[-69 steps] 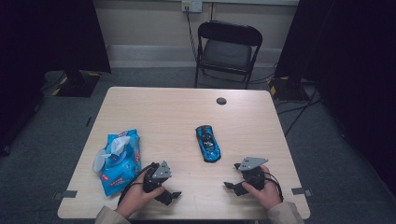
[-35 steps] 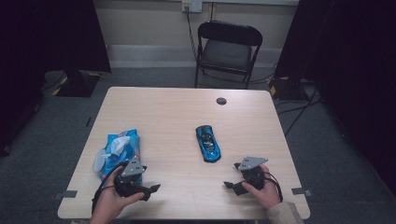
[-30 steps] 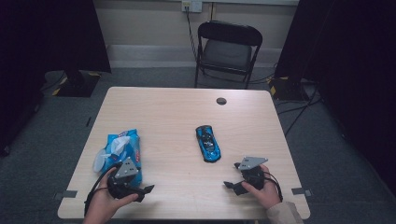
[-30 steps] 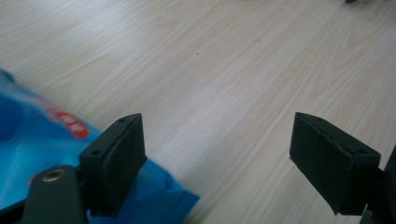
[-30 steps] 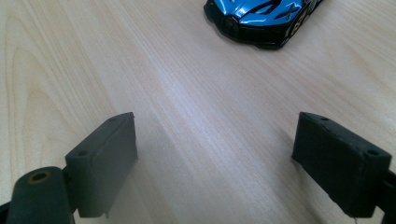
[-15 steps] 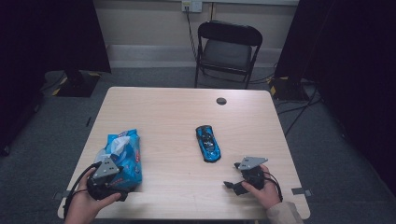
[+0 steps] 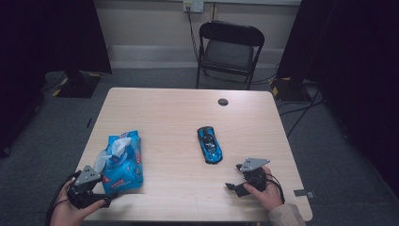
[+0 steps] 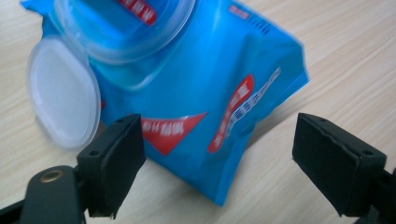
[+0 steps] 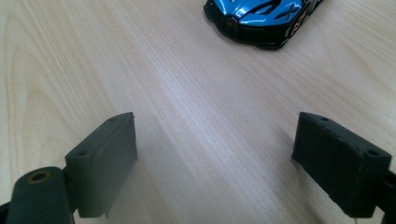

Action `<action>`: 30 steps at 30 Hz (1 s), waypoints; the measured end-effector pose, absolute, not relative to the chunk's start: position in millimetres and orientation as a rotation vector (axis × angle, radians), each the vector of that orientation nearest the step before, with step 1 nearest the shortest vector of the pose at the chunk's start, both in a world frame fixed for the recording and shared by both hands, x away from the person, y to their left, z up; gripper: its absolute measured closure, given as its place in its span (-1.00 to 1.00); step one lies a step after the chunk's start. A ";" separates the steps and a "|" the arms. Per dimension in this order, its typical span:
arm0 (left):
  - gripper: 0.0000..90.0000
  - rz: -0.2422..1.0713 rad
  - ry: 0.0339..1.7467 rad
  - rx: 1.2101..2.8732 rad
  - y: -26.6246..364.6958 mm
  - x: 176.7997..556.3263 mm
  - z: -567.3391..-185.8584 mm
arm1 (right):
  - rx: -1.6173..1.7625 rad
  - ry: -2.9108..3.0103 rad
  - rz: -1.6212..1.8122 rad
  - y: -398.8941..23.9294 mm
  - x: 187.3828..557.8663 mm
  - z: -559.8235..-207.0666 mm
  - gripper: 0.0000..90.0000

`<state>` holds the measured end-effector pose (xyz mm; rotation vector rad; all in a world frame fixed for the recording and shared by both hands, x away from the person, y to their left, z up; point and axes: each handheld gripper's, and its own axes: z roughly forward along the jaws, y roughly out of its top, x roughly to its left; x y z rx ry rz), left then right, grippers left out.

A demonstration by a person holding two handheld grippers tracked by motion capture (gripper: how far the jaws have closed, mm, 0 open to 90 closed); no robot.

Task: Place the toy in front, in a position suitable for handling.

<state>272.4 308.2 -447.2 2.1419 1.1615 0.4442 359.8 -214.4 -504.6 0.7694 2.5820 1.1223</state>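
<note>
While jaws stood apart, aimed left gripper (image 7: 104,203) at wet-wipes pack (image 7: 120,162), 12 o'clock; right gripper (image 7: 234,187) likewise apart.

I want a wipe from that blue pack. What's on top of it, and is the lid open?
On top of the blue wipes pack the white flip lid stands open, and a white wipe sticks up from the opening. How many wipes remain inside is hidden by the wrapper.

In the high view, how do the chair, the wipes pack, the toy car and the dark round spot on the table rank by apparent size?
1. chair, though farthest away
2. wipes pack
3. toy car
4. dark round spot
</note>
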 end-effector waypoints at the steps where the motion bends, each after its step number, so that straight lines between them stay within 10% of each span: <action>1: -0.64 0.447 1.168 2.131 307.7 273.2 -449.6 | 0.769 2.582 1.122 -214.4 359.8 -504.6 -0.72; 30: -0.33 0.485 1.122 2.132 307.6 307.9 -467.5 | 0.771 2.580 1.121 -214.3 359.6 -504.6 -0.72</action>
